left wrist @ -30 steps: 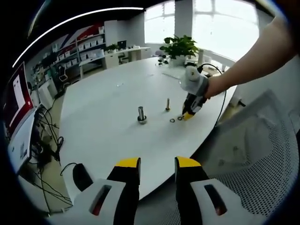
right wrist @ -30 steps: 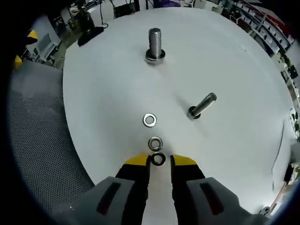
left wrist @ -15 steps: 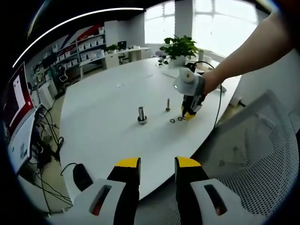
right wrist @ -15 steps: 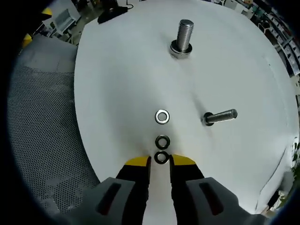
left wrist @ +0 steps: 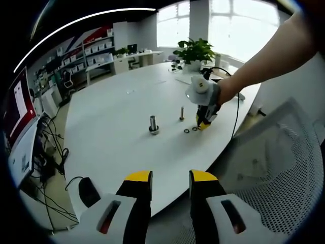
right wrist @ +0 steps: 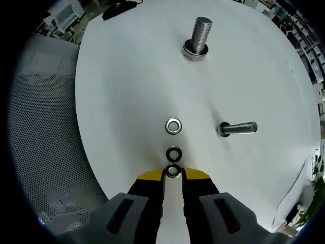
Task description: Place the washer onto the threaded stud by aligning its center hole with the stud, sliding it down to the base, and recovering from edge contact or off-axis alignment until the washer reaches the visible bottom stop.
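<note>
In the right gripper view the right tongs [right wrist: 173,175] reach down to the white counter [right wrist: 122,91], their yellow-tipped jaws drawn close on either side of a dark washer [right wrist: 173,171] that lies flat between the tips — they look to be pinching it. At 12 o'clock from it lies a second dark washer [right wrist: 174,153], and beyond that a brighter silver washer [right wrist: 173,126], the three in a line. A big threaded stud [right wrist: 199,35] stands on its base at 12 to 1 o'clock, well apart from the washers. A slimmer bolt [right wrist: 238,128] sits at 2 o'clock.

The left gripper view shows the same counter from farther off — the right tongs, held by a person's hand [left wrist: 223,94], are down at the washers near the counter's 3 o'clock edge. The left tongs [left wrist: 170,178] rise at 6 o'clock, jaws spread with nothing between them. A potted plant [left wrist: 194,52] stands at 12 o'clock, and a mesh chair [left wrist: 277,162] at 4 o'clock.
</note>
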Available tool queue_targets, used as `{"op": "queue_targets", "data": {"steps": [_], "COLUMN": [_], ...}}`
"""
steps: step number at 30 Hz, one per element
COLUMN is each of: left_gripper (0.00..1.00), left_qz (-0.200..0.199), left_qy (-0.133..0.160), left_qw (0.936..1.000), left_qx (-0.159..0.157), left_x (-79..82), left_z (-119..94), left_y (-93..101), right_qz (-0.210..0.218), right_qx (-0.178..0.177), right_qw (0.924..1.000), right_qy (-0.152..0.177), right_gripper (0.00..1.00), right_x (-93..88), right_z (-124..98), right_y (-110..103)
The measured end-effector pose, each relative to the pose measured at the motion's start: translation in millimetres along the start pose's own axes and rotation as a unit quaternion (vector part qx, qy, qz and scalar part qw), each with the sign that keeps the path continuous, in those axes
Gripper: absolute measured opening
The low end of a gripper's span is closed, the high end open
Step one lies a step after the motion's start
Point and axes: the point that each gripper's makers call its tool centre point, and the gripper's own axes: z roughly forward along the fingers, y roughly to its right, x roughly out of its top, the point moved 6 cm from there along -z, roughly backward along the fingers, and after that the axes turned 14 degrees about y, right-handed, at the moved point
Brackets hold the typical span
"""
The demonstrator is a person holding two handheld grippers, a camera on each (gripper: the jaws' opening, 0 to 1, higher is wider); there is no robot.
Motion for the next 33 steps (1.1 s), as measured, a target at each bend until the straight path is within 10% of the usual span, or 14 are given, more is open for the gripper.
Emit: {"op": "queue_targets", "data": {"steps": [11,20,33], "left_gripper": [0.27,0.27,0.27], "left_qz": [0.000,0.001,0.002], "left_qy": [-0.002,0.000,-0.001], "left_qw": [1.0000,1.0000,1.0000], "left_qx": [0.000,0.000,-0.002], "left_x": [-1.1,-0.6,-0.7], "left_z": [0.4,0.0,0.0], "left_y": [0.3,0.2,0.9], "right_qz": [0.011,0.094,0.073], "right_qx": [0.000,-0.038,-0.046], "right_qw": [0.9995,0.9935,0.9949], "right_qy": [-0.029,0.051,0.051], "right_gripper": [0.16,0.15,0.15], "right_x": [1.7,-6.8,-6.0], "right_z": [0.1,-3.0,-2.1], "right_y": [1.2,-0.5,-2.6]}}
